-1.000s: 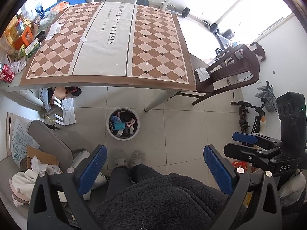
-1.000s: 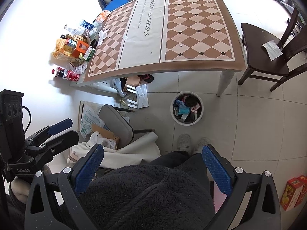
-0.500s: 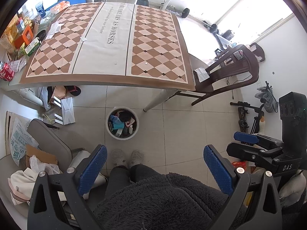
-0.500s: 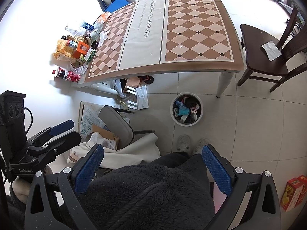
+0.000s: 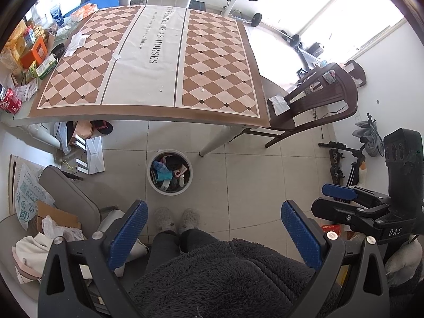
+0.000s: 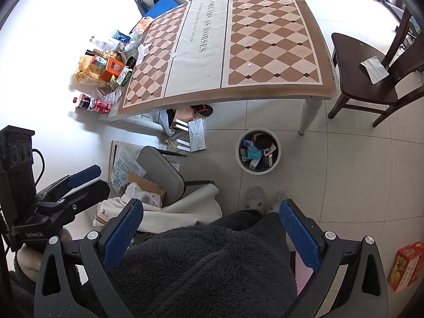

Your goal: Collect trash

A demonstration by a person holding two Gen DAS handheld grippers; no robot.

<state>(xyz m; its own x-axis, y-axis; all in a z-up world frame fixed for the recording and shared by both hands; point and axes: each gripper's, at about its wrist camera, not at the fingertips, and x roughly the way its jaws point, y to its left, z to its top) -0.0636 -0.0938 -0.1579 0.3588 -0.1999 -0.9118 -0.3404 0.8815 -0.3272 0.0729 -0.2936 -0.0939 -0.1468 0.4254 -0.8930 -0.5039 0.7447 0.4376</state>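
Note:
A white trash bin (image 5: 169, 173) full of wrappers stands on the tiled floor in front of the table; it also shows in the right wrist view (image 6: 257, 156). Crumpled white paper (image 5: 75, 43) lies on the checkered tablecloth (image 5: 217, 61) near its left edge, with small scraps further along. My left gripper (image 5: 213, 232) is open and empty, held high above the person's lap. My right gripper (image 6: 210, 229) is open and empty too, and it shows at the right edge of the left wrist view (image 5: 344, 201).
Snack boxes, bags and cola cans (image 6: 92, 104) are heaped at the table's left end. A dark wooden chair (image 5: 312, 100) with a white paper on its seat stands at the right. A grey chair (image 6: 161, 172), cardboard and bags lie at the left. A red box (image 6: 405, 267) sits on the floor.
Both views have shifted only slightly; both grippers stay open and empty and nothing on the table or floor has moved.

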